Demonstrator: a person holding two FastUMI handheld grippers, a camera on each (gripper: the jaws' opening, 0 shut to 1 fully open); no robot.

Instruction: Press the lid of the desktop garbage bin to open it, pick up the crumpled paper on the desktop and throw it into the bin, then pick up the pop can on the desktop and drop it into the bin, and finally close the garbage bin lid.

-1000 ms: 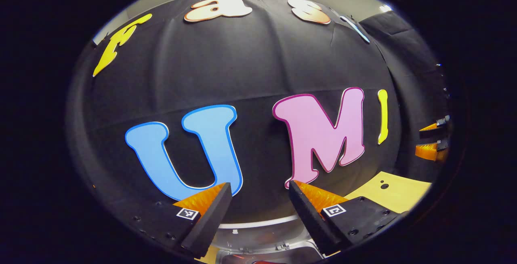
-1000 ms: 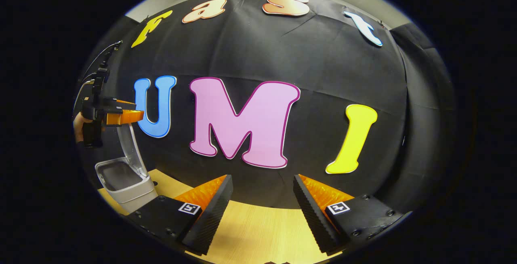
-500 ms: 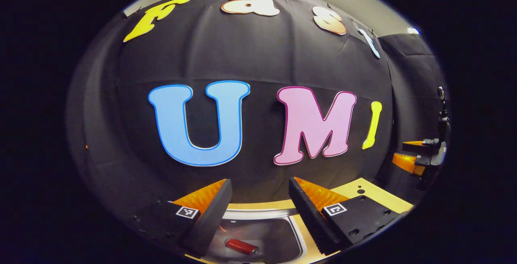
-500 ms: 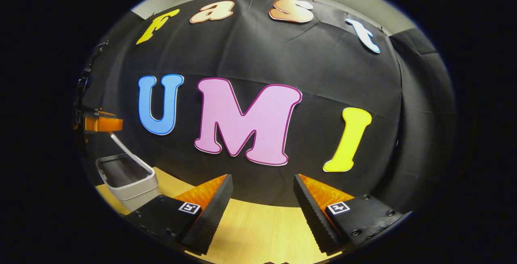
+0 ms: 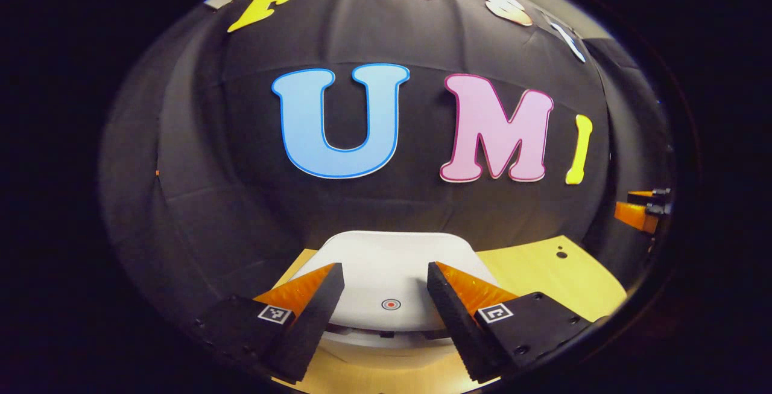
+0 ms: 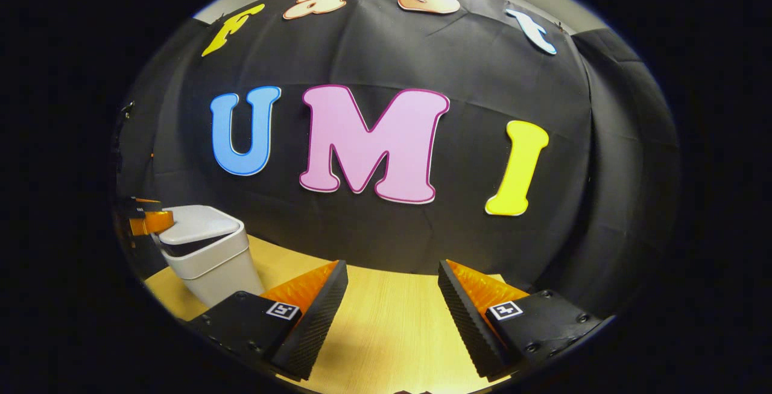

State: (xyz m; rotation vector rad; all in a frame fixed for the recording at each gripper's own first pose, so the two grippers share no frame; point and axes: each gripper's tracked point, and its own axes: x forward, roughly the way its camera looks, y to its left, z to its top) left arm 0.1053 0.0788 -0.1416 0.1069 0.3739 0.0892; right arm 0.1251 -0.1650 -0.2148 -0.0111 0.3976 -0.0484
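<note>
Left gripper view gives you the news: half a second ago you were looking down into the open bin with a red can lying inside, and now the white rounded plastic lid [image 5: 386, 261] covers it, nearly flat, its small red-and-white press mark [image 5: 391, 305] sitting low in the frame between your fingers. That suggests the paper and can steps are finished and only the closing is left. Whether the lid has latched you cannot take for granted (in the right gripper view a dark gap shows under its front edge).

Your left gripper [image 5: 386, 297] hovers just above the front of the lid, jaws spread wide with nothing between them, pointing forward and slightly down; I cannot tell if either finger touches the plastic. At the far right edge of this view your other gripper's tips show small, above the pale wooden desktop [image 5: 543, 261].

In the right gripper view, the light grey desktop garbage bin [image 6: 211, 261] stands at the lower left on the desktop, with the left gripper's tips [image 6: 148, 222] just beside the lid's left edge. Further right, at the bottom centre, your right gripper [image 6: 392, 303] hangs well apart from the bin, level over bare wood, its jaws parted and holding nothing.
</note>
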